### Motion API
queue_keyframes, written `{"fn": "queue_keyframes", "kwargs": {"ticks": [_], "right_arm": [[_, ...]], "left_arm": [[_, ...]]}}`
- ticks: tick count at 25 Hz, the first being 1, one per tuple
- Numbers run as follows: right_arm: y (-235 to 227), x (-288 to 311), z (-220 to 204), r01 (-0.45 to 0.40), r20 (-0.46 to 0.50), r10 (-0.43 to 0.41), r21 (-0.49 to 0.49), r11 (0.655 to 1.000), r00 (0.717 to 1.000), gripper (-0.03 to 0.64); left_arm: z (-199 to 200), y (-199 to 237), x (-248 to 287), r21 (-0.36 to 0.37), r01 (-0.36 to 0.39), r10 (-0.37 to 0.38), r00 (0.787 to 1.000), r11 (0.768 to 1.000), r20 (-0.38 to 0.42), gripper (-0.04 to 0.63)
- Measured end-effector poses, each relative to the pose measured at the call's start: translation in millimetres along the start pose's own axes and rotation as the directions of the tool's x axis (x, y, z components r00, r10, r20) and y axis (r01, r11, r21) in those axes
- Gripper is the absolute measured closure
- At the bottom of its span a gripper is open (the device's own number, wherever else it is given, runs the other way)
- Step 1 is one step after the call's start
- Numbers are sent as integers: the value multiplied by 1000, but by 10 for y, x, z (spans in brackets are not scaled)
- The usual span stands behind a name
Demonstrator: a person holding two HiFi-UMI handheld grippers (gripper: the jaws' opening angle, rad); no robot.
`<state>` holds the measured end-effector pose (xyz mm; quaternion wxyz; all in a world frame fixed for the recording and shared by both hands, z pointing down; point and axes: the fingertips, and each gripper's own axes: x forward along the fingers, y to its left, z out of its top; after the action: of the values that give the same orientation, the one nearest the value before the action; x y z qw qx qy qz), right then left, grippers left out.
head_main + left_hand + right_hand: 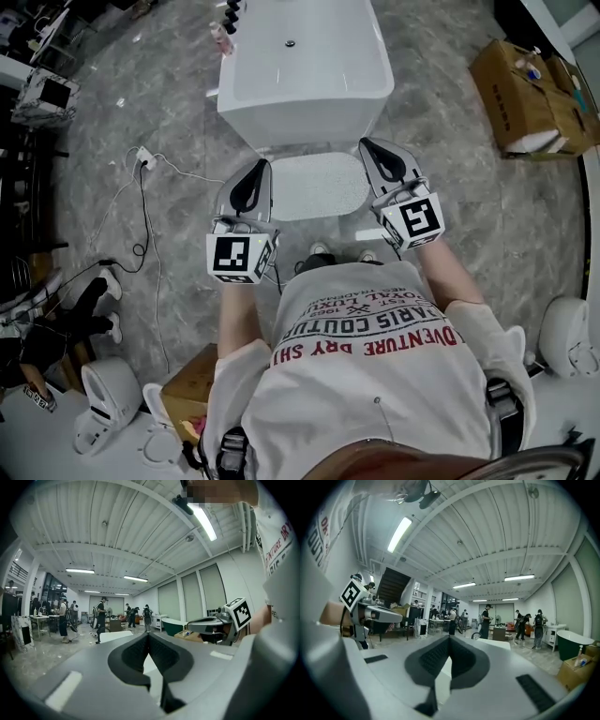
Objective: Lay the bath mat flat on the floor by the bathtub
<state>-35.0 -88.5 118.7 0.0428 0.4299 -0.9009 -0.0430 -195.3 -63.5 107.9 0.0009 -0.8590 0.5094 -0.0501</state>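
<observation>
Nearest the camera, at the bottom of the head view, is the person's pale T-shirt (375, 375). Its print runs upside down from here: "ARIS COUTU" in dark letters and "VENTURE DRY SH" in red below it. A smaller line between them is too fine to read with confidence.

Just ahead of the chest, the left gripper (260, 169) and the right gripper (372, 148) are held up side by side at the middle of the frame. Each gripper's own view shows its jaws pressed together with nothing between them, aimed level across the room and not at the floor.

Between and beyond them, the bath mat (319, 186) lies spread on the grey floor, its far edge against the near end of the white bathtub (305, 84). No fold shows, though its side edges are partly hidden behind the grippers.

The task looks finished: the mat is down, flat and beside the tub, with nothing evidently left to do.

At upper right, a cardboard box (525, 89) carries dark print too small to read.
</observation>
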Motion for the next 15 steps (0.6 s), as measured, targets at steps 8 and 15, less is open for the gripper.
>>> {"fn": "queue_keyframes", "kwargs": {"ticks": [8,15], "right_arm": [[-56,-83,47,49,6,-50,41,998,999,611],[-91,-60,115,59,9,-60,18,998,998,611]], "left_arm": [[25,12,-45,22,-36,36,999,999,-13,584],[84,75,20,14,-36,36,999,999,-14,584]]}}
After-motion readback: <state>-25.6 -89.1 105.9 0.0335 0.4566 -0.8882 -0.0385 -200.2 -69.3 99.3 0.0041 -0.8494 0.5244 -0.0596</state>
